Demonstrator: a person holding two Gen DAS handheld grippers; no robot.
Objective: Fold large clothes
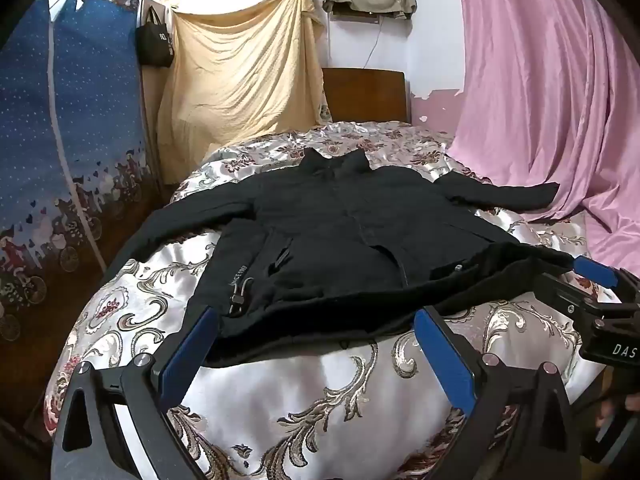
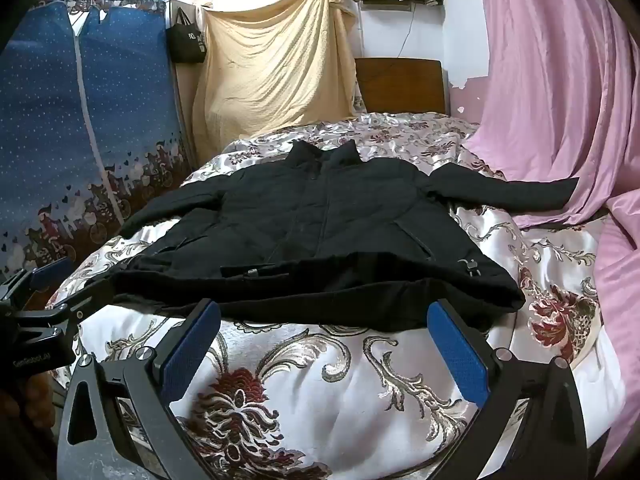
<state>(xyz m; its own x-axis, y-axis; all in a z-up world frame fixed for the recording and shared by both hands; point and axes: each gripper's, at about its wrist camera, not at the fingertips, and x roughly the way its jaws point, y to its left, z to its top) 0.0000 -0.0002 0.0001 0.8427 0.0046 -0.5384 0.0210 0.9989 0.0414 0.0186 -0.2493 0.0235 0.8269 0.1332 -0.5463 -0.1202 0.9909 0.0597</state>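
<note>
Satin bedding (image 1: 304,392) with a floral print fills the foreground, slick and shiny, and on it the black jacket (image 1: 340,236) is laid flat, front up, collar toward the headboard (image 1: 366,94), both sleeves spread out to the sides. The left gripper (image 1: 316,354) is held just short of the hem, jaws spread wide, nothing between them. The right gripper (image 2: 322,354) is poised the same way at the hem's other stretch, jaws wide and empty.

Trouble can be foreseen. A padded hem this thick may be pinched only on its top layer, so the back panel would be left behind when lifted. On such glossy fabric the whole garment could be dragged instead of folded. The far sleeve (image 2: 508,192) is seen lying against the pink curtain (image 2: 560,92), and a snag there would be likely if it is swung across carelessly.
</note>
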